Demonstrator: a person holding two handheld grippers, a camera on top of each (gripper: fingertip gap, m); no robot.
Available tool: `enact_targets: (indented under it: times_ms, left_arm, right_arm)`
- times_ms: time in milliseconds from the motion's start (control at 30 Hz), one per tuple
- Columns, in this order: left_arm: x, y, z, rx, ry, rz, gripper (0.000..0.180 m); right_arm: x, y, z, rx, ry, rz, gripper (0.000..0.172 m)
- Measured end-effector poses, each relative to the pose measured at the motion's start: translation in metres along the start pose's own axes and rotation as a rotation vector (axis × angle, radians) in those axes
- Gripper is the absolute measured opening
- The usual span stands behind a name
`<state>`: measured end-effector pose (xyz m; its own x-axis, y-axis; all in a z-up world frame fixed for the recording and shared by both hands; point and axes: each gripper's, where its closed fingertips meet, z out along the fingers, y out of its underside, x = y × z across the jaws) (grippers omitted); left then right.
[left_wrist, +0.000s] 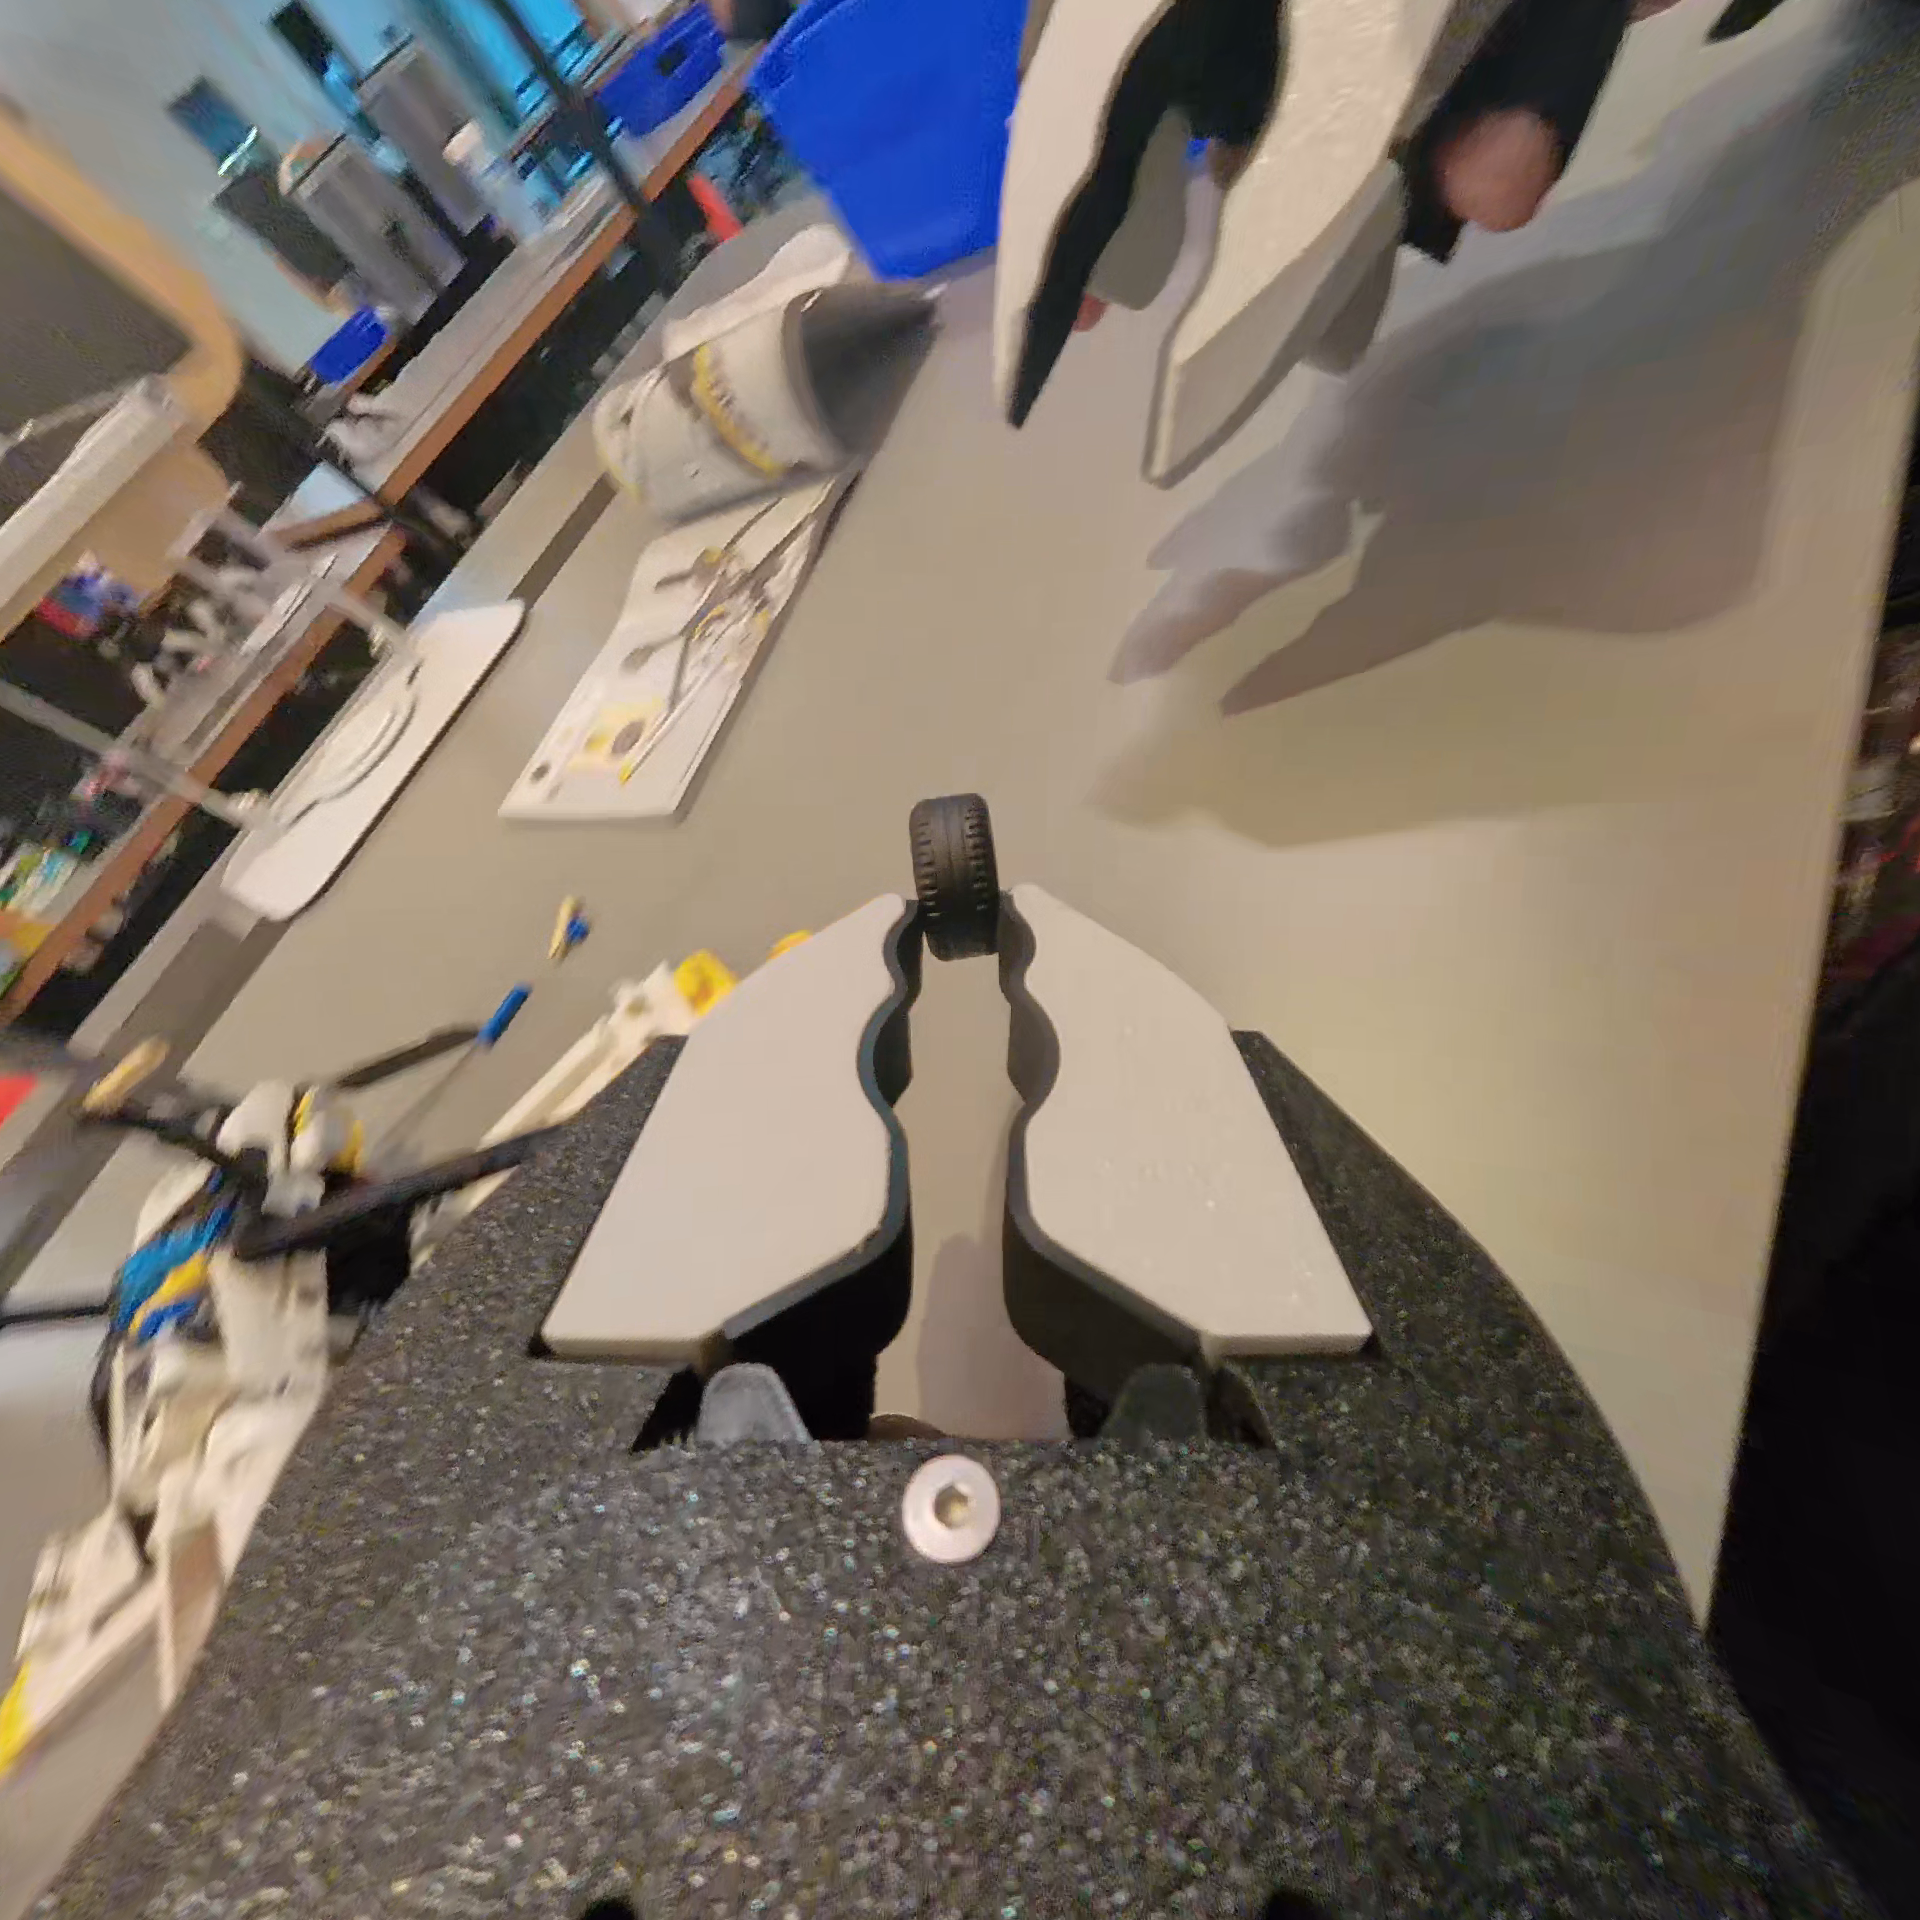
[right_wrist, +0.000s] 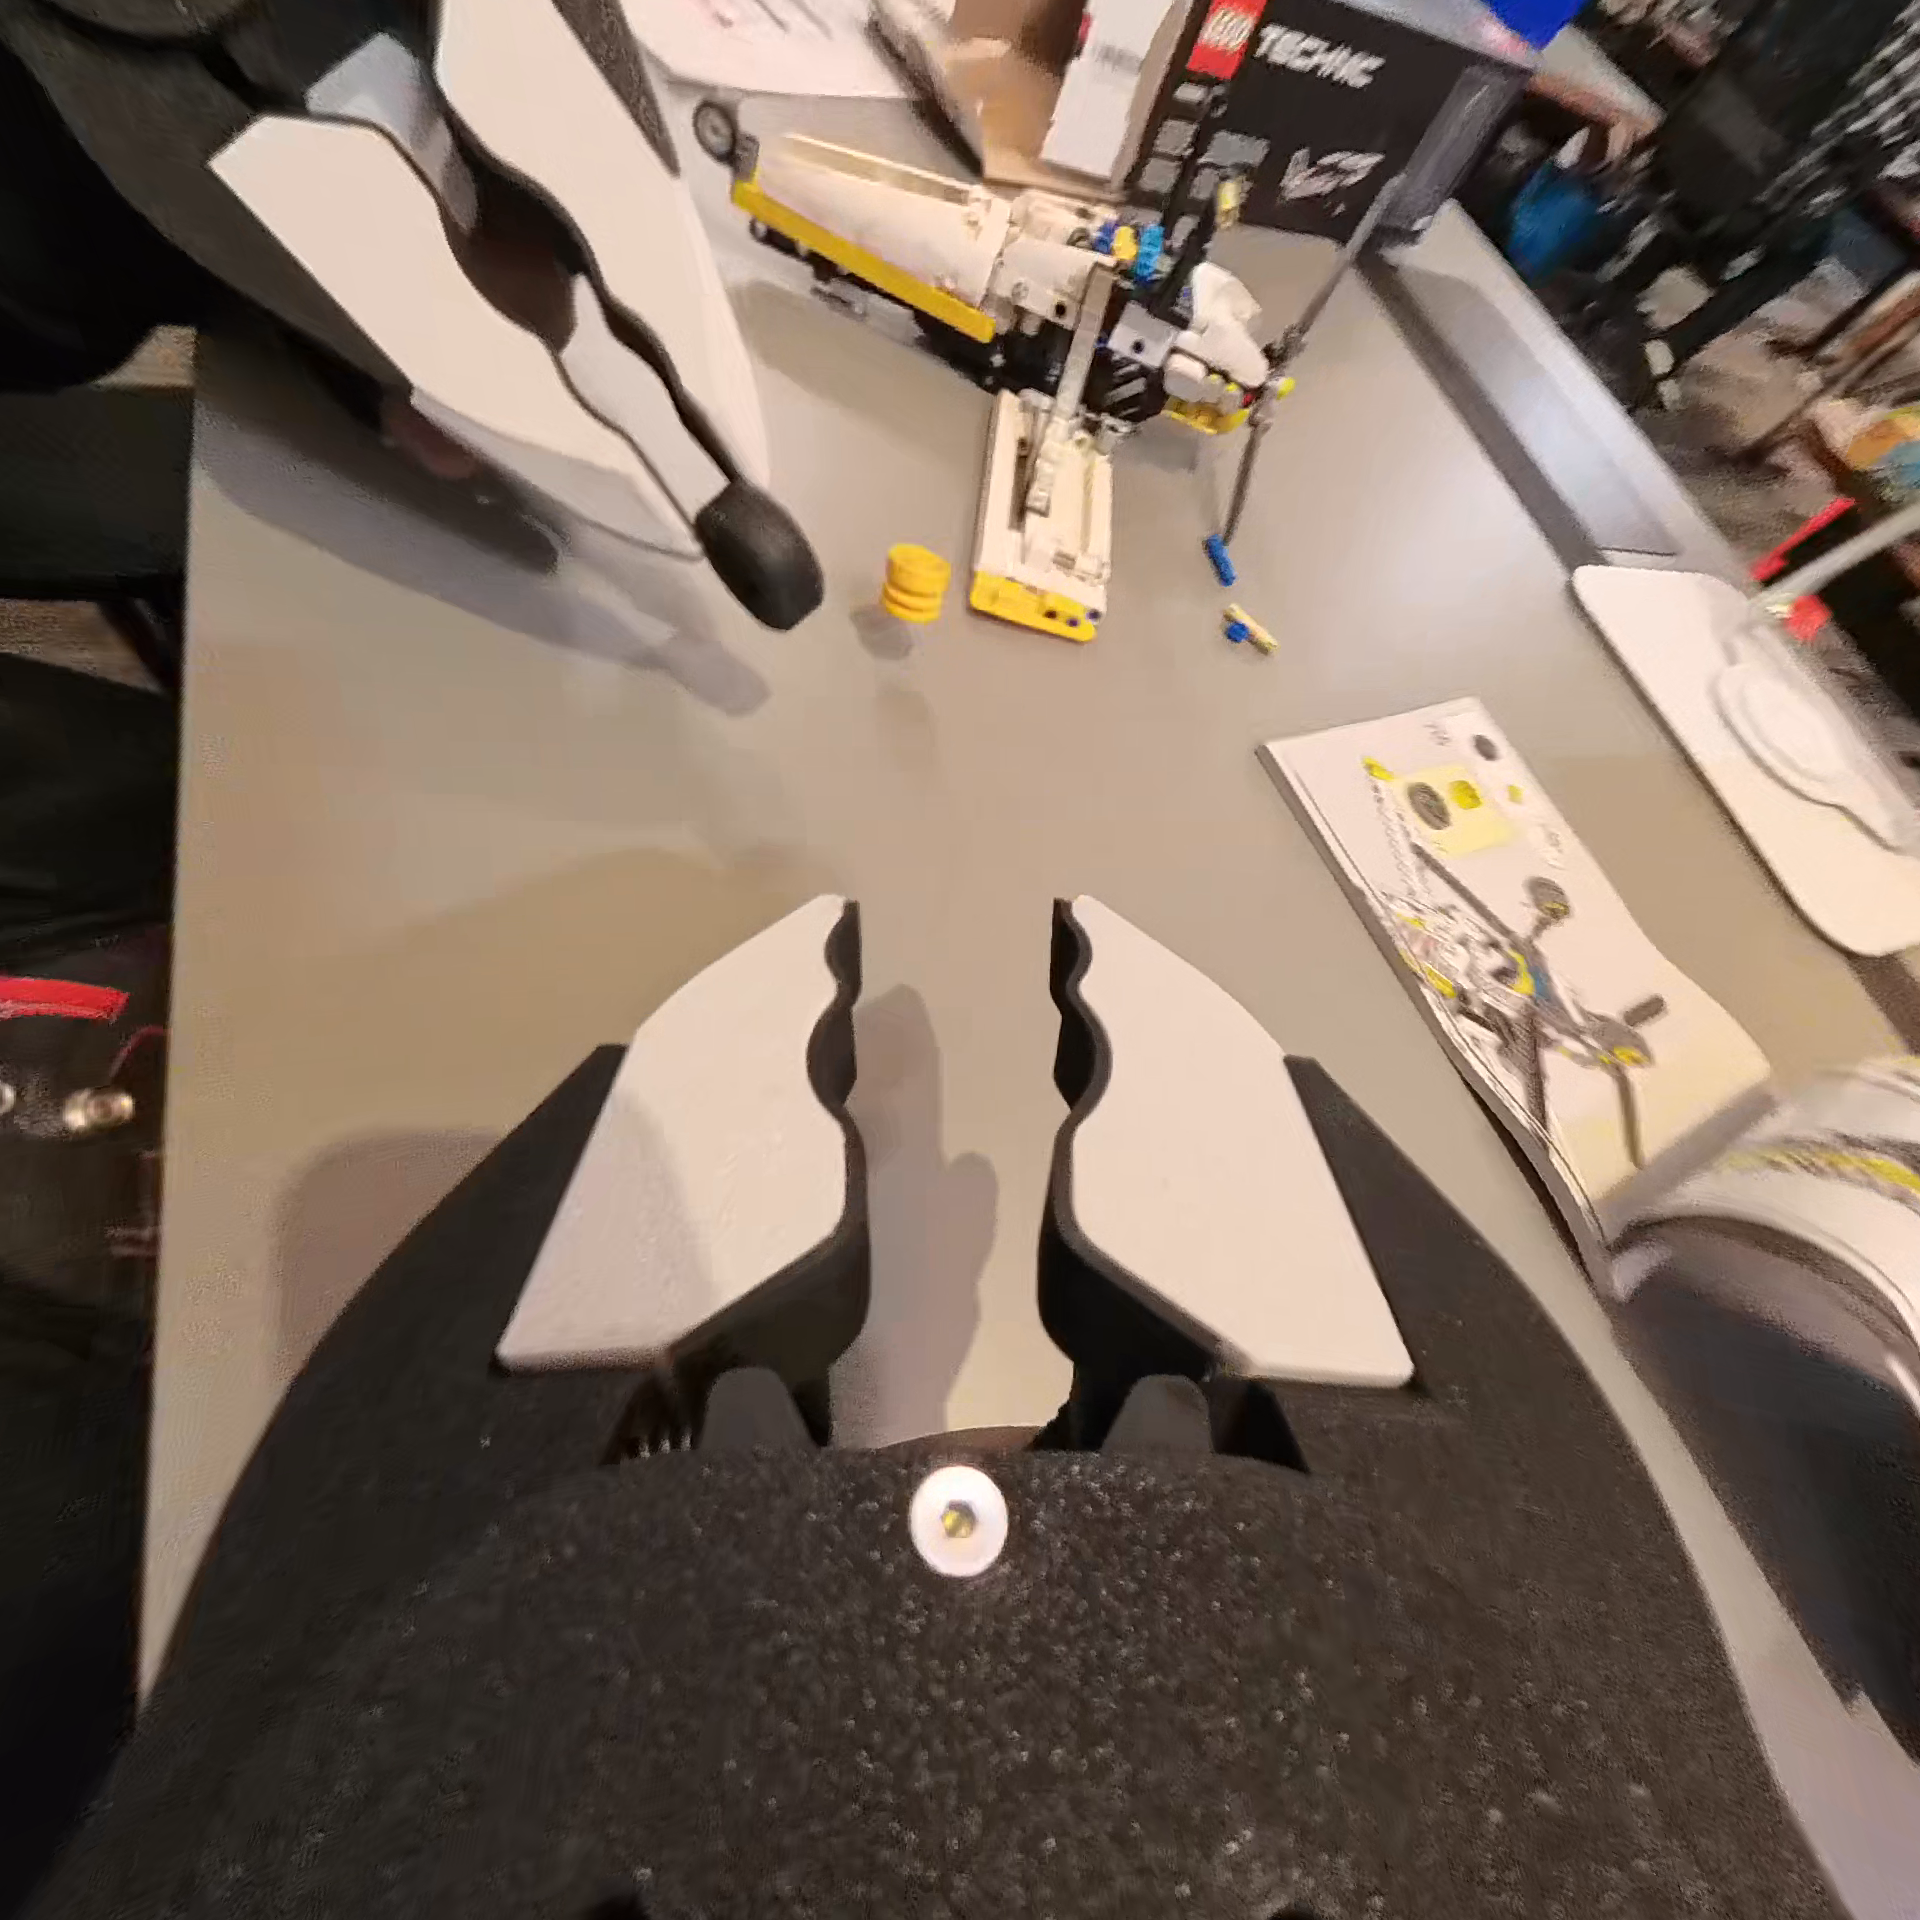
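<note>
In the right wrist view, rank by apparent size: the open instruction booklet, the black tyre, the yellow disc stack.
1. Open instruction booklet, clearly largest.
2. Black tyre, held off the table and nearer the camera, so unsure.
3. Yellow disc stack.

Right gripper (right_wrist: 956, 914) — jaws apart over bare grey table (right_wrist: 520, 831). Left gripper (right_wrist: 727, 520) clamps a black tyre (right_wrist: 764, 571) near yellow wheel hub (right_wrist: 916, 585); open booklet (right_wrist: 1507, 935) at right.

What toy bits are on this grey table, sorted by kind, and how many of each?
Black rubber tyre, pinched by the left gripper: 1
Yellow wheel hub: 1
Small loose blue pins: 2
White-and-yellow brick model: 1
Open instruction booklet: 1
Dark toy box: 1
Total: 7
</note>
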<state>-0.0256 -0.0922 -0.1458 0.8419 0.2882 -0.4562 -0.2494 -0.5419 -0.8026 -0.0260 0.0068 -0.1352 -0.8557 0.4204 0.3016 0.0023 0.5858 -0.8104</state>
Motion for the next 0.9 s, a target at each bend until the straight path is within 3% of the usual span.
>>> enact_targets:
  times_ms: [267, 400, 667, 900]
  left_arm:
    - [-0.074, 0.066, -0.035, -0.234, -0.277, -0.129, 0.014]
    - [-0.082, 0.082, -0.023, -0.305, -0.245, -0.158, 0.014]
    - [-0.075, 0.081, 0.001, -0.352, -0.136, -0.104, 0.014]
    - [-0.035, 0.052, 0.013, -0.259, -0.006, -0.184, 0.014]
  right_arm:
    - [-0.009, -0.023, 0.064, -0.042, -0.179, 0.0, 0.043]
    - [-0.016, -0.035, 0.093, -0.054, -0.235, -0.01, 0.043]
    - [-0.018, -0.036, 0.138, -0.111, -0.258, -0.06, 0.043]
    - [-0.03, -0.023, 0.126, -0.153, -0.24, -0.071, 0.036]
